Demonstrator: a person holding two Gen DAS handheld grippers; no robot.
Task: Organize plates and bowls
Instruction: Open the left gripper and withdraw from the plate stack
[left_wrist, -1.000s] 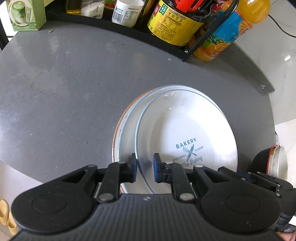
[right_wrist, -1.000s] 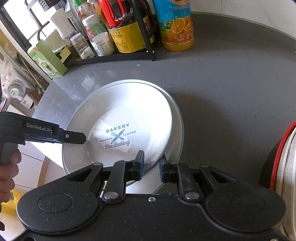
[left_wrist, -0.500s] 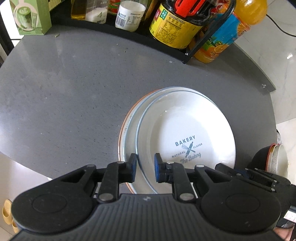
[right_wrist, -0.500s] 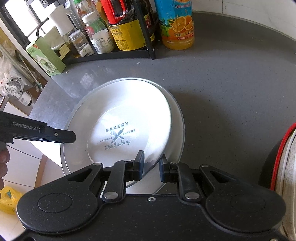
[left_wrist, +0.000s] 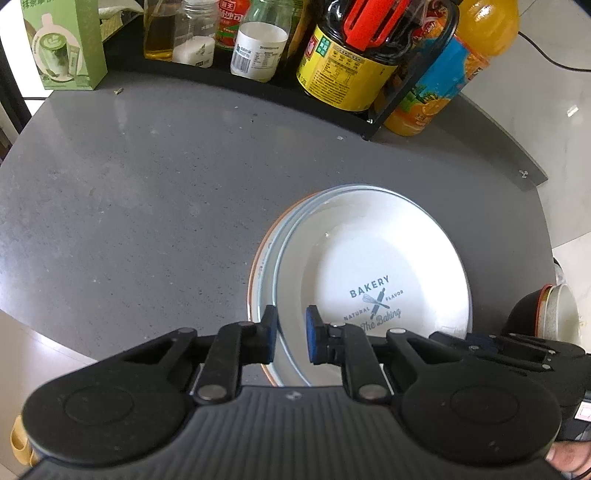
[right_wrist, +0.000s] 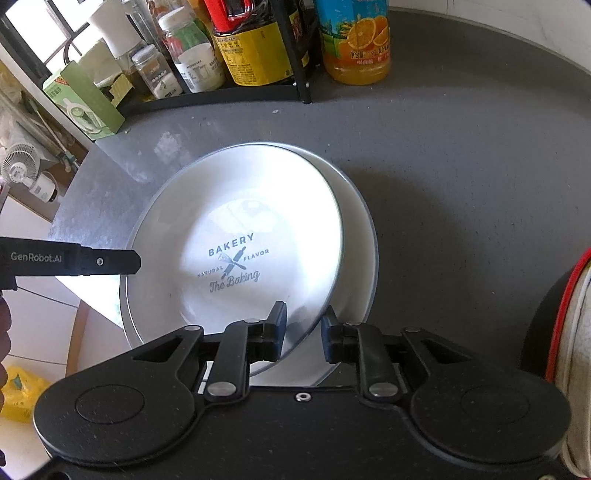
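White plates (left_wrist: 373, 280) already sit stacked on the counter (left_wrist: 129, 192), both the left gripper (left_wrist: 290, 334) and right gripper (right_wrist: 303, 332) parted around the top rim, bowls (left_wrist: 554, 314) seemingly left

The counter (left_wrist: 140, 206) lies bare left of and behind the stacked plates (left_wrist: 373, 273), giving open passage from there up to the rack (left_wrist: 266, 79) of bottles along the back edge, with a green box (left_wrist: 62, 44) at its left end and a juice bottle (left_wrist: 439, 88) at its right. Right of the plates the counter (right_wrist: 461, 192) is also bare, until the stacked bowls (right_wrist: 569, 332) at the near right. Both grippers (left_wrist: 290, 334) (right_wrist: 303, 336) crowd the plates' near rims, 1 from each side.
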